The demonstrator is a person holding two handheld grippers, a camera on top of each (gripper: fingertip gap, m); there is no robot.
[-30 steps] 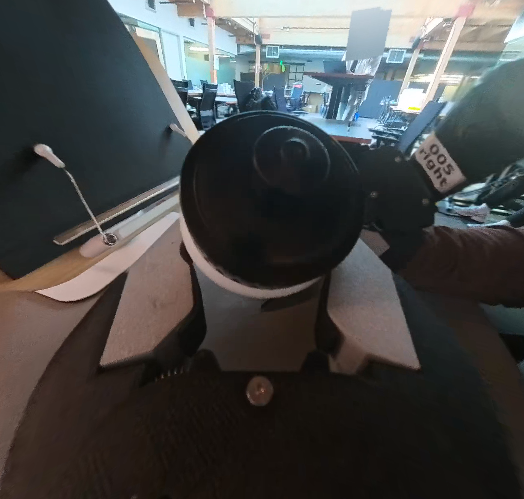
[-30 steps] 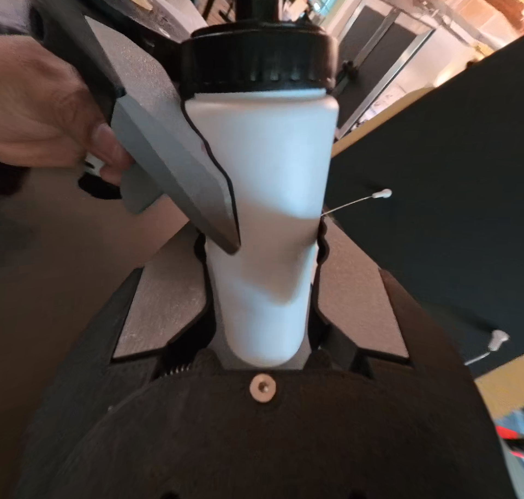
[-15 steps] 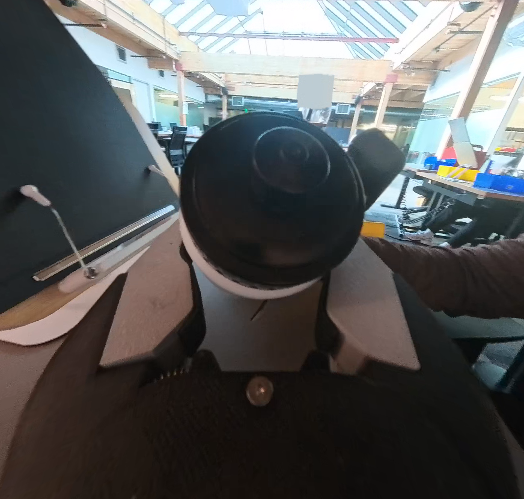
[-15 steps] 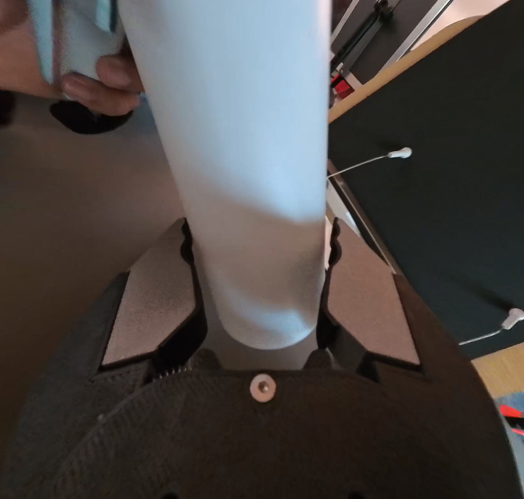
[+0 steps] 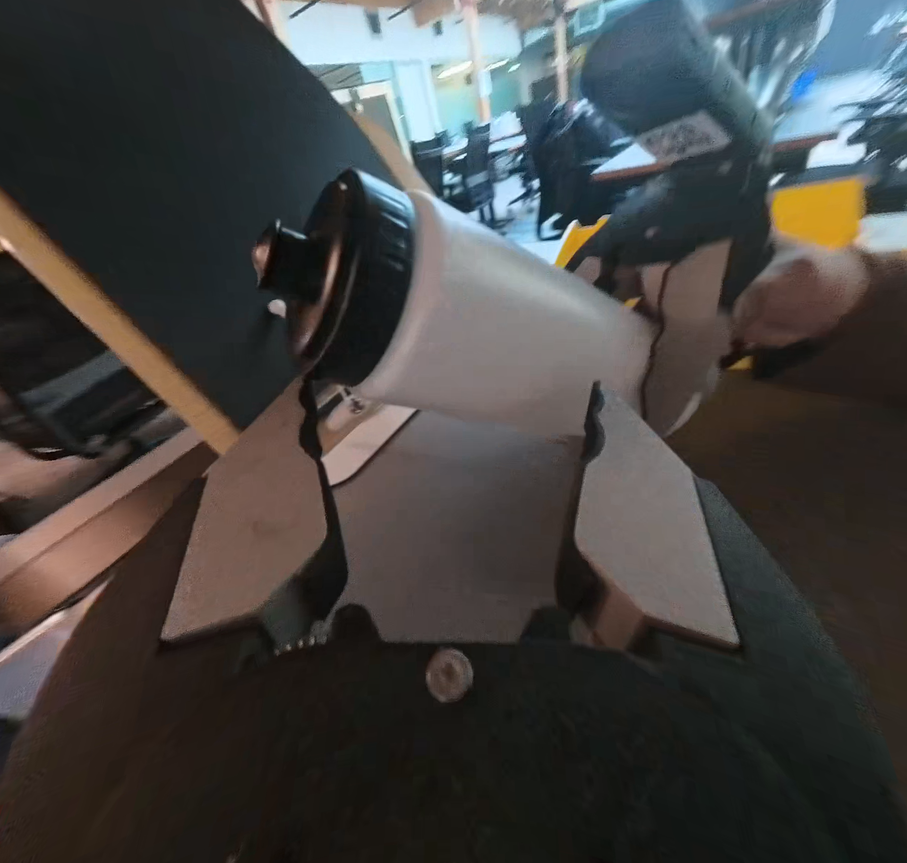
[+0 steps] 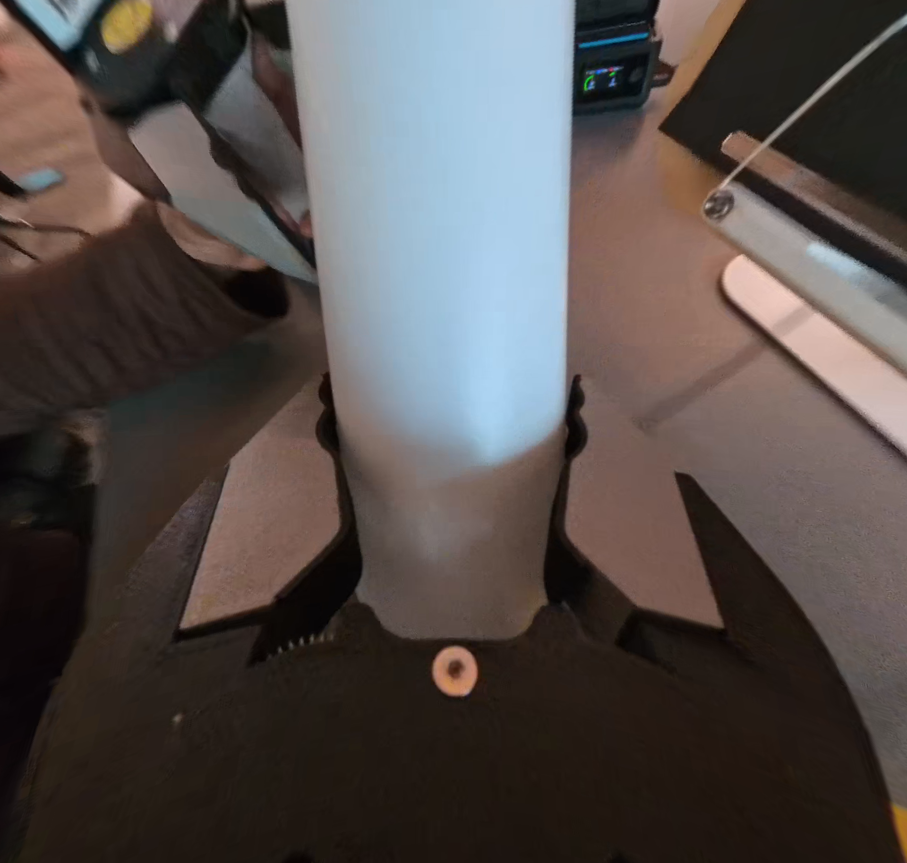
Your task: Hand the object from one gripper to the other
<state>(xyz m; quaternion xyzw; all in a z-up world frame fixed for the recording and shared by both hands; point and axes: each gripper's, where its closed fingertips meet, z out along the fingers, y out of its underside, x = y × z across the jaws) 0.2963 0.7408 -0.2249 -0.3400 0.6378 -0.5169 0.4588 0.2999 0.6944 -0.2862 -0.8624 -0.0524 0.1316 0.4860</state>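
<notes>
- left wrist view: half a second ago the black cap filled the gap between my left fingers; now the bottle lies crosswise beyond the tips, cap pointing left towards the black board.
- my left gripper stands wide open with nothing between its fingers. the bottle's white body passes just past the tips; with the blur i cannot tell if it touches them.
- the right gripper shows farther off at the right, holding the bottle's base end, with a hand behind it.
- right wrist view: the bottle still runs straight up the frame as before, but the worktop and a small lit device now show behind it.
- my right gripper is clamped on the bottle's lower body, both fingers pressed to its sides.
- the left gripper sits blurred at the left, beside the bottle.
</notes>
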